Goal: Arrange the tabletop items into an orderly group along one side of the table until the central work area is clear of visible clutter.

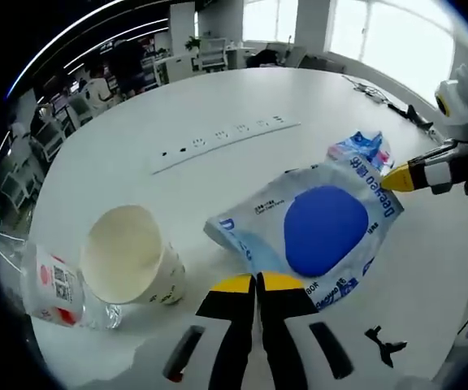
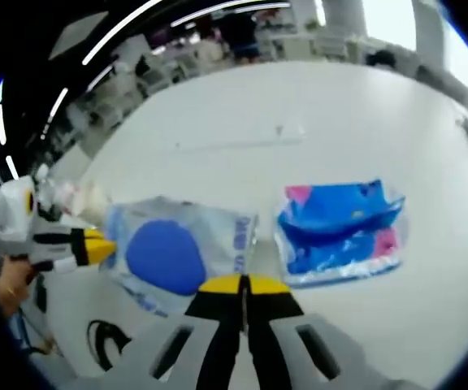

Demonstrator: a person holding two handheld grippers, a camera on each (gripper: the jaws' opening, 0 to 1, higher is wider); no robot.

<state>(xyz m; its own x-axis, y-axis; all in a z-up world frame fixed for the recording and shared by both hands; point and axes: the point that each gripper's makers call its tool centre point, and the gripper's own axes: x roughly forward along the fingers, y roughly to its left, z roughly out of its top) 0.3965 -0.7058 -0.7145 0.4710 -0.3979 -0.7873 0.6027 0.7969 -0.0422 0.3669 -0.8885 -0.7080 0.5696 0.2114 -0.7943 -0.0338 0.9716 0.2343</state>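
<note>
White plastic, printed with a blue oval, marks the wipes pack (image 1: pixel 319 231) at the middle of the round tabletop (image 1: pixel 218 97); the left claw (image 1: pixel 257 282) sits with jaws pressed together at the pack's near edge, and whether film is pinched between them cannot be told; the right claw (image 2: pixel 242 284), jaws likewise together, rests at the opposite edge of the same pack (image 2: pixel 173 252), its hold equally unclear; in the left gripper view a paper cup (image 1: pixel 132 260) lies on its side at eight o'clock of the pack, just beside a toppled clear bottle (image 1: pixel 55 288), while a smaller blue packet (image 1: pixel 362 150) lies at one o'clock, near the pack; a white power strip (image 1: pixel 226 138) runs across at twelve; the risk, as judged: two claws dragging one slack pack in differing directions could stretch or tear the film, or lose it; a sweeping pack could nudge the cup, which would roll toward the rim, as would the bottle.
</note>
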